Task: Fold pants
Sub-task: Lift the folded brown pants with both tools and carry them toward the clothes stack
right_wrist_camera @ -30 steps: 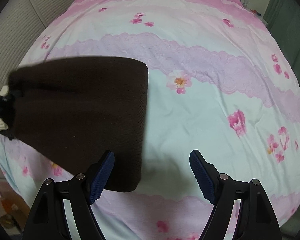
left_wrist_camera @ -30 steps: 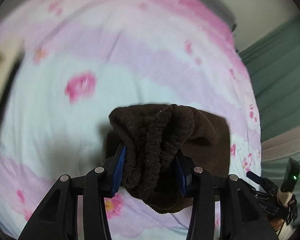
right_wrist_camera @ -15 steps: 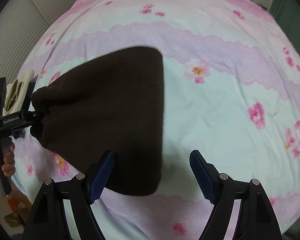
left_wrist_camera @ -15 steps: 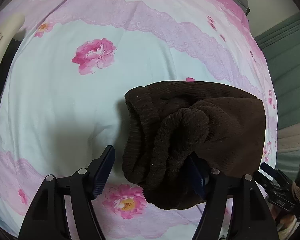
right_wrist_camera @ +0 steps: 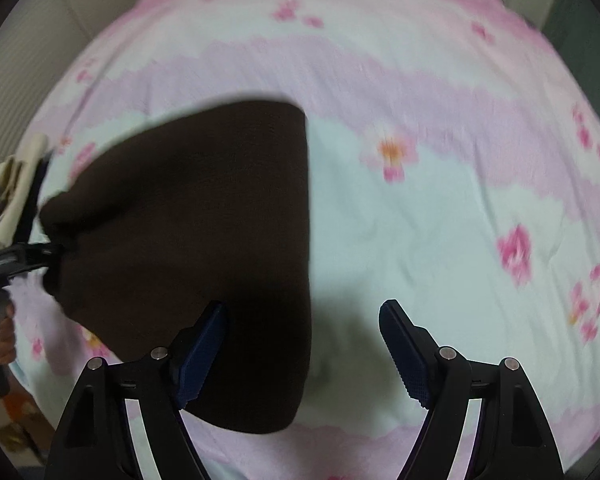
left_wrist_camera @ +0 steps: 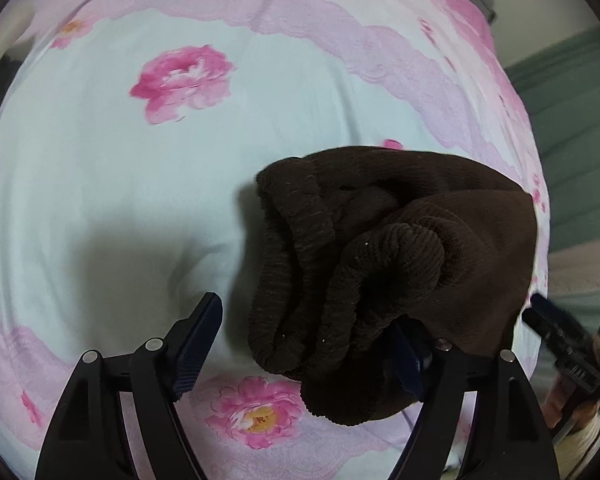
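Observation:
Dark brown ribbed pants (left_wrist_camera: pixel 380 256) lie folded on a floral bedsheet (left_wrist_camera: pixel 120 184). In the left wrist view their bunched waistband sits between my left gripper's fingers and drapes over the right finger. My left gripper (left_wrist_camera: pixel 304 344) is open, its jaws wide apart. In the right wrist view the pants (right_wrist_camera: pixel 204 240) form a flat dark panel at centre left. My right gripper (right_wrist_camera: pixel 304 348) is open and empty above the pants' right edge. The left gripper (right_wrist_camera: pixel 16 260) shows at the pants' left end.
The pink, lilac and pale blue bedsheet (right_wrist_camera: pixel 440 220) covers the whole bed. A green curtain (left_wrist_camera: pixel 572 120) hangs at the right. The right gripper (left_wrist_camera: pixel 564 344) shows at the right edge of the left wrist view. The bed's edge and floor clutter (right_wrist_camera: pixel 16 420) lie bottom left.
My left gripper opened and let go of the waistband, which now rests on the bed. The right gripper drifted slightly over the pants, still open.

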Motion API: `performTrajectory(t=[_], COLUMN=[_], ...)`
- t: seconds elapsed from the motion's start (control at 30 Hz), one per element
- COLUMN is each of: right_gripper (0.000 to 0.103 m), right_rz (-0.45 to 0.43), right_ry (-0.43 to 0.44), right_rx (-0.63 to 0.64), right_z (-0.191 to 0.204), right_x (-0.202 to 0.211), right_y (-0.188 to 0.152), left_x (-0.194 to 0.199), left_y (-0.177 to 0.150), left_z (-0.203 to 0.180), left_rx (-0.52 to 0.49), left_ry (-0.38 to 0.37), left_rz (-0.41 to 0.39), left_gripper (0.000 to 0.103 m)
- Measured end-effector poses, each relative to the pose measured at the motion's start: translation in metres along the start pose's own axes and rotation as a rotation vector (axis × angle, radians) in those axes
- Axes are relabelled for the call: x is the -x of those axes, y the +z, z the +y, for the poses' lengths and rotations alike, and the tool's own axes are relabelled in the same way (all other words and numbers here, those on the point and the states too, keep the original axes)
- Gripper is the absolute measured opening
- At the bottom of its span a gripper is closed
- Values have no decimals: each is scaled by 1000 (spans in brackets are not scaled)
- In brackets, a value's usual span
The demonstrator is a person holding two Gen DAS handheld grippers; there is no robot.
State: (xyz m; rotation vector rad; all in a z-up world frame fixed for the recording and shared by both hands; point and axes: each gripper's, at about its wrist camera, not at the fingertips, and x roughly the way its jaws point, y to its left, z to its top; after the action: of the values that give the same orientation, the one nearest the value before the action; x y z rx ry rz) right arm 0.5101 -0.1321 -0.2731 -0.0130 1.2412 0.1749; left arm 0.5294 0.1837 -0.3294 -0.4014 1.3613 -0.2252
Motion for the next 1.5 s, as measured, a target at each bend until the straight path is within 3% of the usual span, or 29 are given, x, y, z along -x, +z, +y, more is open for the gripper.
performTrajectory(t=[0.13, 0.27, 0.67, 0.83, 0.97, 1.07, 1.27, 1.4, 1.5], right_gripper=[78, 78, 78, 78, 78, 65, 43, 34, 33], right_rz=[-19, 37, 69, 93, 102, 102, 67, 29, -6], right_ry=[35, 26, 64, 108, 135, 153, 136, 175, 172], right_rx=[12, 3, -27, -56, -65, -53, -32, -76, -75], right_z=[9, 10, -6, -12, -12, -8, -1, -12, -7], right_x=[0, -30, -66, -84, -92, -91, -66, -40, -22], right_y=[10, 15, 11, 13, 18, 20, 17, 12, 14], left_x=[-4, -12, -46, -53, -47, -37, -14, 3, 15], left_y=[2, 2, 6, 5, -1, -4, -12, -15, -17], left_z=[4, 14, 9, 20, 22, 13, -1, -14, -21], left_rx=[-7, 29, 12, 90, 134, 140, 171, 143, 153], left_ry=[-35, -107, -167, -206, -214, -200, -219, -212, -243], left_rz=[8, 33, 74, 47, 33, 9, -21, -49, -61], left_gripper=[78, 79, 83, 85, 74, 64, 54, 50, 43])
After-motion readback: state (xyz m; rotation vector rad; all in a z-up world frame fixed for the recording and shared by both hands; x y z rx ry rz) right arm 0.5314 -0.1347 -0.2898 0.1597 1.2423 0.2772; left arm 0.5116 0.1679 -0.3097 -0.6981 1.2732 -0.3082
